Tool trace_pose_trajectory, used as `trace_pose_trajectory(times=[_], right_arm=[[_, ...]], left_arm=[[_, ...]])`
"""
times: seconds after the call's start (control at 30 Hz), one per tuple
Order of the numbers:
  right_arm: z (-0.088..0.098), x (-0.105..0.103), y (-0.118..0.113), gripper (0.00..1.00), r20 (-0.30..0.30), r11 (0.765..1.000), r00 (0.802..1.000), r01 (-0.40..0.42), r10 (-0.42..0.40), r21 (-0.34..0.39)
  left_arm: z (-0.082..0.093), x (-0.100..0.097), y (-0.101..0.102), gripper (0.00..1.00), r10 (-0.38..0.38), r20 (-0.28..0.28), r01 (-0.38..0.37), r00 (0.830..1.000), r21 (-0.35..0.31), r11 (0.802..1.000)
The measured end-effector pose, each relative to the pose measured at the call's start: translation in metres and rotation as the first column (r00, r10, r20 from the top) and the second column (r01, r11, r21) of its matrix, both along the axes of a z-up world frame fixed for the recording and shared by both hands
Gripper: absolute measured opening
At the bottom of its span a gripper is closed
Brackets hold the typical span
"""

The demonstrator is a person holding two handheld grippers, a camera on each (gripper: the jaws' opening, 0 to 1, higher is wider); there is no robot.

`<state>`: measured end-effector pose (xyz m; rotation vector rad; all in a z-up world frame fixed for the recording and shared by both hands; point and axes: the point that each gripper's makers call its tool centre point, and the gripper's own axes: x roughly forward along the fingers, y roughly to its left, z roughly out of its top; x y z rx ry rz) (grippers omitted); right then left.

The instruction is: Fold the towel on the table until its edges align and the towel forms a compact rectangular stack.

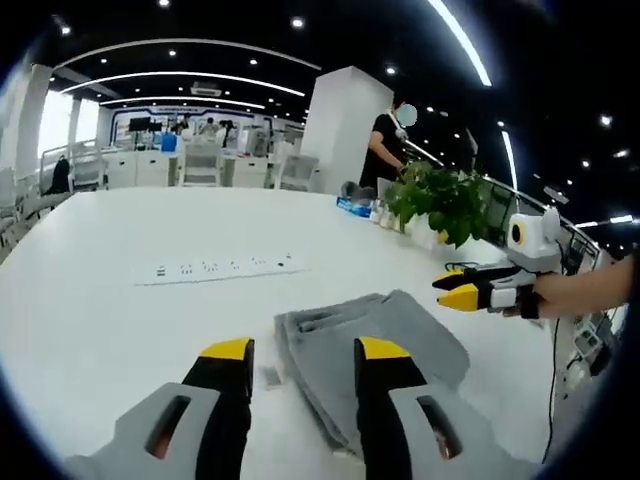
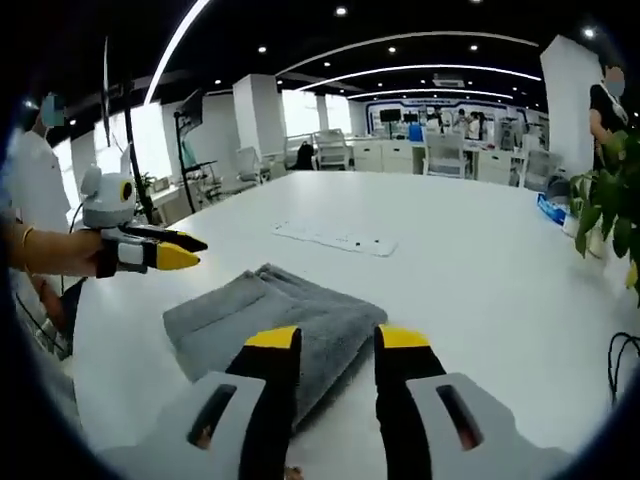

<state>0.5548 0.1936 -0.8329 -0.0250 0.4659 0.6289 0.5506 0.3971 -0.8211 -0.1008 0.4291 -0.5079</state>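
Left gripper view: one grey towel [image 1: 372, 348], folded, lies on the white surface [image 1: 120, 330] beside one power strip [image 1: 217, 268]; left claw [image 1: 303, 352] parted, empty. Right gripper view: right claw [image 2: 336, 340] parted, empty, above the towel [image 2: 270, 320].

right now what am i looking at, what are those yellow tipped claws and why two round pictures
Each round picture comes from a fisheye camera riding on a hand-held gripper; a person holds one in each hand, with no robot arm. The left gripper rises from the bottom of the left gripper view, the right gripper from the bottom of the right gripper view. Both are open and hold nothing. Each also appears at the side of the other's view. On the white table lie a folded grey towel and a white power strip. A potted plant stands near the edge.
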Motion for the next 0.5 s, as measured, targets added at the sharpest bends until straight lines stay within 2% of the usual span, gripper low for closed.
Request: trace_pose_trajectory(times=[0.17,0.2,0.3,0.37,0.5], right_arm=[[0.019,-0.041,0.0,0.37,0.021,1.0,1.0,-0.002,0.002,0.013],[0.025,-0.051,0.0,0.38,0.032,1.0,0.999,-0.006,0.005,0.013],[0.036,-0.07,-0.003,0.45,0.064,1.0,0.998,-0.003,0.002,0.015],[0.042,-0.085,-0.005,0.52,0.075,1.0,0.997,0.006,-0.007,0.014],[0.048,-0.121,-0.009,0.6,0.086,1.0,0.996,0.015,-0.015,0.008]], left_arm=[[0.018,-0.044,0.016,0.46,0.035,0.013,-0.035,0.999,0.011,0.999],[0.026,-0.054,0.018,0.48,0.049,0.029,-0.049,0.998,-0.014,0.999],[0.037,-0.076,0.022,0.57,0.061,0.053,-0.06,0.997,-0.014,0.998],[0.041,-0.088,0.023,0.65,0.058,0.069,-0.057,0.996,-0.005,0.998],[0.042,-0.122,0.019,0.69,0.011,0.073,-0.014,0.997,0.04,0.999]])
